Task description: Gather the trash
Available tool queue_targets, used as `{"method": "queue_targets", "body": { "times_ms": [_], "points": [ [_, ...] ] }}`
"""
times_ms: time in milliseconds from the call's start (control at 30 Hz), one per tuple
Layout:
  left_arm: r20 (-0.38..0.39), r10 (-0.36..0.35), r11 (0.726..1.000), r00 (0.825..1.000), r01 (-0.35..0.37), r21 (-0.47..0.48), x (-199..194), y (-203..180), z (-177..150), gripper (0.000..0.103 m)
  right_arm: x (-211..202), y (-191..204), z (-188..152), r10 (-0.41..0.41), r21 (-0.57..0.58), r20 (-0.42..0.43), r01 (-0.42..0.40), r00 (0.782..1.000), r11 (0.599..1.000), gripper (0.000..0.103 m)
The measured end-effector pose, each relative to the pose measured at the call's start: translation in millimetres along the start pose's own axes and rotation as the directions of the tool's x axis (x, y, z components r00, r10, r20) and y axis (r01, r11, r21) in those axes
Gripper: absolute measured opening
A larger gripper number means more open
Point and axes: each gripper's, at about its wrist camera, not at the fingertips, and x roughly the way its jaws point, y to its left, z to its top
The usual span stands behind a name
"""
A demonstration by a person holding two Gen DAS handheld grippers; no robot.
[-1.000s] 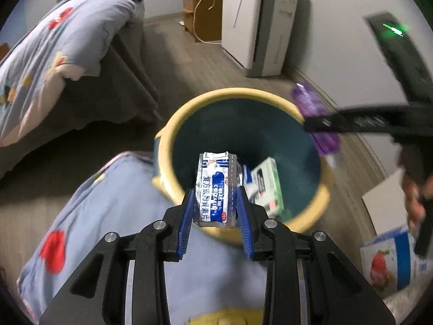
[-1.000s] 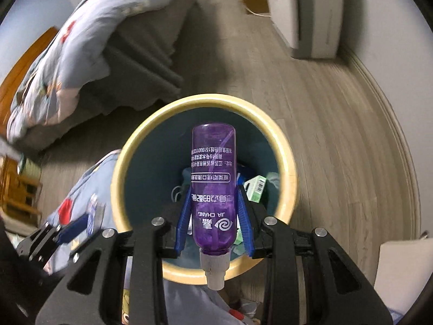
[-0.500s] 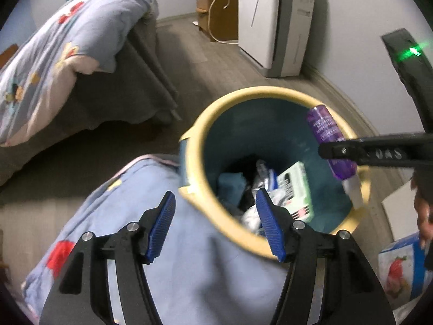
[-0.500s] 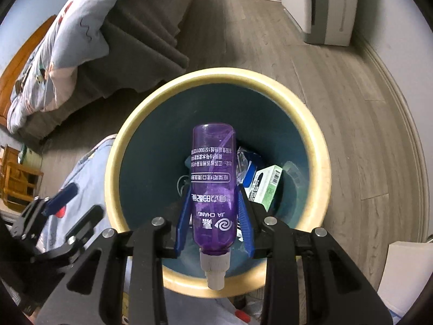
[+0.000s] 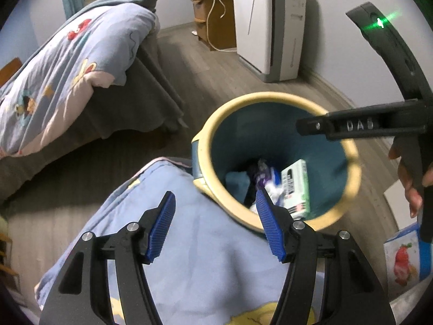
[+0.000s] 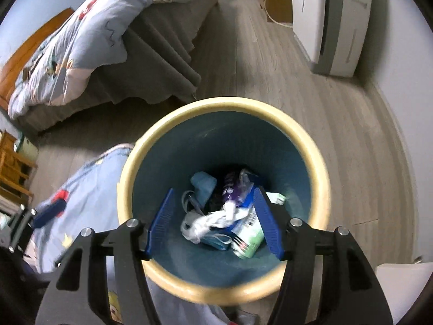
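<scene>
Both grippers hang empty: the left gripper [image 5: 215,224] stands wide over a blue quilt [image 5: 205,257], and the right gripper [image 6: 213,220] — jaws opening, nothing between them — hangs above the yellow-rimmed bin [image 6: 319,178]. Inside lie the purple bottle [image 6: 232,191], a green box [image 6: 250,239] and white wrappers [image 6: 205,223]. Farther off — the bed [image 6: 89,38].

Ahead of your right tool [image 6: 213,218] with its blue pads, the bin [image 6: 224,105] was teal inside with a cream rim; the purple bottle [image 6: 231,189] lay beside a green-and-white box [image 6: 250,241].
</scene>
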Motion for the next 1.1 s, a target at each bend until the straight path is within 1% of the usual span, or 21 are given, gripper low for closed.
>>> {"method": "queue_targets", "body": {
  "times_ms": [67,133,167,200,267,300,367,467,500,533,567,633,667,700,800,900,933,1000,1033,1100],
  "points": [
    [0.011,-0.011,1.0,1.0,0.011,-0.006,-13,-3,-2,0.063,-15,0,-5,-0.029,-0.017,-0.002,0.029,1.0,0.999,0.06],
    [0.024,-0.026,0.999,0.999,0.027,-0.019,-27,-5,-5,0.063,-36,-1,-13,-0.06,-0.021,0.015,0.06,0.998,0.998,0.06],
    [0.03,-0.038,0.999,0.999,0.039,-0.03,-36,-6,-6,0.066,-47,-2,-17,-0.059,-0.017,0.024,0.059,0.998,0.998,0.063],
    [0.036,-0.04,0.998,0.999,0.041,-0.037,-43,-7,-8,0.073,-53,-2,-21,-0.056,-0.015,0.03,0.056,0.998,0.998,0.065],
    [0.062,-0.043,0.998,0.997,0.046,-0.049,-59,-9,-10,0.078,-75,-2,-29,-0.058,-0.012,0.054,0.059,0.997,0.998,0.075],
    [0.074,-0.041,0.998,0.996,0.045,-0.053,-68,-10,-12,0.082,-85,-1,-33,-0.061,-0.014,0.07,0.062,0.996,0.998,0.077],
    [0.082,-0.029,0.998,0.996,0.034,-0.058,-82,-13,-13,0.089,-108,1,-43,-0.068,-0.014,0.107,0.07,0.992,0.997,0.087],
    [0.112,-0.007,0.998,0.994,0.014,-0.056,-106,-16,-17,0.094,-134,5,-58,-0.08,-0.016,0.153,0.084,0.985,0.996,0.096],
    [0.128,0.014,0.999,0.992,-0.007,-0.052,-117,-17,-20,0.096,-143,7,-62,-0.084,-0.017,0.172,0.088,0.981,0.996,0.098],
    [0.139,0.026,0.999,0.99,-0.019,-0.051,-123,-19,-22,0.096,-152,8,-67,-0.085,-0.018,0.194,0.091,0.977,0.996,0.097],
    [0.148,0.038,0.998,0.988,-0.03,-0.056,-130,-19,-24,0.097,-165,10,-76,-0.09,-0.024,0.231,0.098,0.969,0.995,0.097],
    [0.157,0.064,0.995,0.986,-0.052,-0.081,-142,-20,-30,0.098,-180,14,-87,-0.11,-0.036,0.276,0.125,0.955,0.992,0.097],
    [0.161,0.08,0.994,0.984,-0.066,-0.092,-147,-20,-32,0.098,-192,16,-96,-0.114,-0.042,0.311,0.134,0.944,0.99,0.098],
    [0.174,0.089,0.992,0.981,-0.071,-0.105,-155,-21,-35,0.098,-198,16,-101,-0.109,-0.04,0.324,0.128,0.94,0.991,0.098],
    [0.219,0.081,0.991,0.972,-0.056,-0.122,-175,-25,-43,0.098,-216,13,-112,-0.056,-0.006,0.343,0.062,0.938,0.998,0.098],
    [0.275,0.101,0.989,0.956,-0.066,-0.133,-202,-29,-49,0.098,-230,15,-122,-0.005,0.003,0.366,0.004,0.931,1.0,0.098],
    [0.298,0.108,0.988,0.948,-0.068,-0.141,-212,-29,-51,0.098,-233,18,-124,0.007,-0.006,0.37,-0.005,0.929,1.0,0.098],
    [0.326,0.11,0.987,0.939,-0.063,-0.15,-225,-29,-53,0.098,-238,27,-131,0.021,-0.036,0.381,-0.007,0.924,0.999,0.098],
    [0.336,0.109,0.986,0.936,-0.058,-0.158,-230,-28,-55,0.098,-241,32,-133,0.024,-0.051,0.389,-0.005,0.921,0.999,0.098],
    [0.339,0.107,0.984,0.935,-0.051,-0.171,-235,-27,-56,0.098,-245,41,-137,0.032,-0.09,0.404,0.005,0.914,0.996,0.098]
  ]
}}
